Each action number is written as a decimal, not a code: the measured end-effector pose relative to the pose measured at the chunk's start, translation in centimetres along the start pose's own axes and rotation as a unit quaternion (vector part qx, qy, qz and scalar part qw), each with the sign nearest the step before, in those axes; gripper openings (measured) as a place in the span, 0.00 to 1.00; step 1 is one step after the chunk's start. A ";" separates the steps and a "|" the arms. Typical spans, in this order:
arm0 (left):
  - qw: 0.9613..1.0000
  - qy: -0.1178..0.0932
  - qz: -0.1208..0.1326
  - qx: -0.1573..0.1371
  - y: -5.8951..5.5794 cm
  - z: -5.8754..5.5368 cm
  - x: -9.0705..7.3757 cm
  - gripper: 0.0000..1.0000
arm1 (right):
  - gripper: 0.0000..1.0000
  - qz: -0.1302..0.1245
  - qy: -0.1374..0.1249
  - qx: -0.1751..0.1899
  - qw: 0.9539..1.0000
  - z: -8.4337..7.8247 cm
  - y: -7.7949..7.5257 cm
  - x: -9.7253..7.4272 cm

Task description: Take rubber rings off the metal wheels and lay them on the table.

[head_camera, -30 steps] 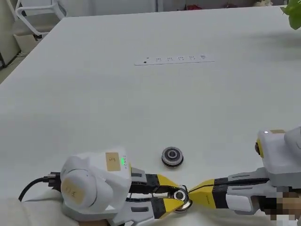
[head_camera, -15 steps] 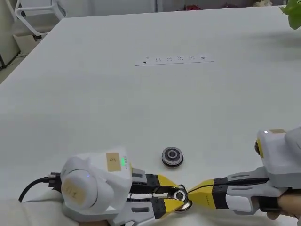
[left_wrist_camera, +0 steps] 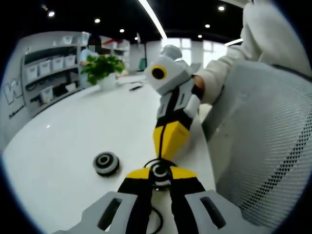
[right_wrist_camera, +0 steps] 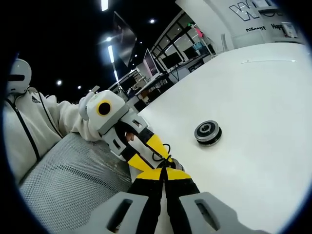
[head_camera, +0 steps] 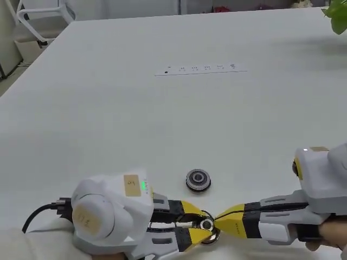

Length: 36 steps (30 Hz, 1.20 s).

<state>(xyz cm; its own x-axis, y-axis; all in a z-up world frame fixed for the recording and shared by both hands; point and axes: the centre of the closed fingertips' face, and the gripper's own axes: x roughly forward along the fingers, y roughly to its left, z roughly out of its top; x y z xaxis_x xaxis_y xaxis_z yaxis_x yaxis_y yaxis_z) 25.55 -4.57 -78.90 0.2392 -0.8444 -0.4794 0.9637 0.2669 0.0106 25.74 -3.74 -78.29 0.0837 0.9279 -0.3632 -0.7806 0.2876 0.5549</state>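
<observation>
Left gripper clamps a metal wheel; right gripper pinches its rubber ring; yellow label unreadable.

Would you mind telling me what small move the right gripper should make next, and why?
Probably draw the right gripper slowly away from the left gripper. The left is shut on the metal wheel, and the right seems pinched on its rubber ring, which loops the wheel, so pulling should peel it off.
</observation>
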 end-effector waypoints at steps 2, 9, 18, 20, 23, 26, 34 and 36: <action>1.000 0.004 -0.001 0.006 0.0 0.0 0.0 0.14 | 0.00 -0.002 0.001 0.000 1.000 -0.1 -0.1 0.0; 0.999 0.030 -0.015 0.031 0.0 -0.2 -0.6 0.14 | 0.00 -0.008 0.002 0.003 1.000 0.0 -0.3 -0.2; 1.000 0.009 -0.018 -0.002 0.1 3.1 -2.9 0.37 | 0.00 -0.016 -0.002 -0.001 1.000 0.5 0.3 -0.9; 1.000 0.006 -0.016 -0.007 0.2 3.5 -3.4 0.39 | 0.00 -0.017 -0.004 -0.001 1.000 0.7 0.4 -1.1; 1.000 0.004 -0.010 -0.008 0.5 4.0 -4.5 0.46 | 0.00 -0.022 -0.011 0.003 1.000 1.2 0.4 -1.7; 1.000 0.017 0.000 -0.012 0.9 4.0 -5.5 0.54 | 0.00 -0.026 -0.017 0.005 0.999 1.6 0.6 -2.2; 1.000 0.004 0.029 -0.002 1.4 5.6 -9.3 0.64 | 0.00 -0.048 -0.028 0.001 0.998 2.8 1.5 -3.8; 0.999 0.001 0.033 -0.002 1.5 5.7 -10.5 0.63 | 0.00 -0.052 -0.031 -0.002 0.998 3.2 2.0 -4.1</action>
<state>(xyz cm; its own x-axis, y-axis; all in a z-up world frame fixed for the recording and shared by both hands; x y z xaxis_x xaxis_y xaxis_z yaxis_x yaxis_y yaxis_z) 25.15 2.07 -68.80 0.3021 -0.8240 -0.4794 0.9451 0.3245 0.0379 25.87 -6.25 -73.27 0.2022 0.9065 -0.3706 -0.7682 0.3815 0.5142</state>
